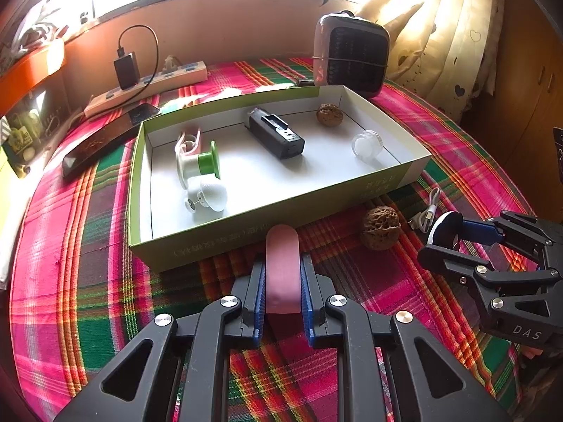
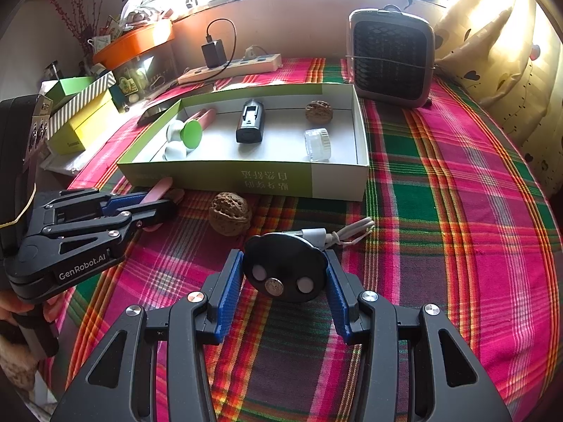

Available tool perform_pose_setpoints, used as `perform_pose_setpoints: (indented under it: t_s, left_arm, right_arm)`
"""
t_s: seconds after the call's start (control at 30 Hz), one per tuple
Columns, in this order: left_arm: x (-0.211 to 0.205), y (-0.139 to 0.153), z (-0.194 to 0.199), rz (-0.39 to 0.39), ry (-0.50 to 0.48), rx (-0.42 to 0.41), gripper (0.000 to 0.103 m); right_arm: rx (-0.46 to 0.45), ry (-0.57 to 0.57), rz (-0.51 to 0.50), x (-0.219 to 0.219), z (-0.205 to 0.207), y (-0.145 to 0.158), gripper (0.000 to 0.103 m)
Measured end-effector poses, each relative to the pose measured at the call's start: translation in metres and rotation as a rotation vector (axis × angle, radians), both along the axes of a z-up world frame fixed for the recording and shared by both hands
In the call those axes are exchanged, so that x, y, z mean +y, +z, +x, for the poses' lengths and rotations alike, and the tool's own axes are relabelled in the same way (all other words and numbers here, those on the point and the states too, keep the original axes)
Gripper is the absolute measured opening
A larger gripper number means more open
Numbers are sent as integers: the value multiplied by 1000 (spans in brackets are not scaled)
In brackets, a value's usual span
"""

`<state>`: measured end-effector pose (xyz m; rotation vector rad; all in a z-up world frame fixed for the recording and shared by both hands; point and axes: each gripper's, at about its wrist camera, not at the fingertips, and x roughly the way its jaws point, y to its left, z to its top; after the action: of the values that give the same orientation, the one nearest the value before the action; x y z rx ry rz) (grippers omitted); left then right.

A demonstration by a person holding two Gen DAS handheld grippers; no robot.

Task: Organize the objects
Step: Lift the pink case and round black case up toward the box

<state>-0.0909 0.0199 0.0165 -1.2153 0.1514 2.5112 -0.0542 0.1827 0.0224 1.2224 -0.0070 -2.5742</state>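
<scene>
My left gripper [image 1: 282, 263] is shut on a flat pink oblong piece [image 1: 282, 246] whose rounded tip reaches close to the near wall of a shallow green-and-white box [image 1: 225, 242]. The box holds a black device [image 1: 276, 135], a walnut [image 1: 329, 115], a clear little jar [image 1: 367, 145] and a green-and-white spool [image 1: 202, 161]. My right gripper [image 2: 283, 258] is shut on a black round disc [image 2: 285, 270] just above the plaid cloth, right of the left gripper [image 2: 165, 200]. A second walnut [image 2: 229, 213] and a white cable [image 2: 337, 234] lie on the cloth before the box [image 2: 211, 176].
A small grey heater [image 1: 352, 56] stands behind the box at the right. A power strip [image 1: 151, 84] with a black charger and a dark phone [image 1: 105, 137] lie at the back left. Yellow and striped boxes [image 2: 81, 119] sit at the far left. Curtains hang on the right.
</scene>
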Motion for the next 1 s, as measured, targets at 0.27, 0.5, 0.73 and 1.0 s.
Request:
perform_pose_setpoints:
  t_s: [0.27,0.5,0.73,1.0]
  left_arm:
    - [2,7,5,-5,-2,23,16]
    - [3,14,9,-1,-9,38,16]
    - [2,22,12,12,-14,50,16]
    - [1,29,10,35,-9,57,16]
  right_arm:
    - [8,6,-3,-2,1,4,46]
    - [25,8,-8,-2,2,11,46]
    - [46,12,-13,-3,2,20,46]
    - [63,9,-19,-2,-1,29,46]
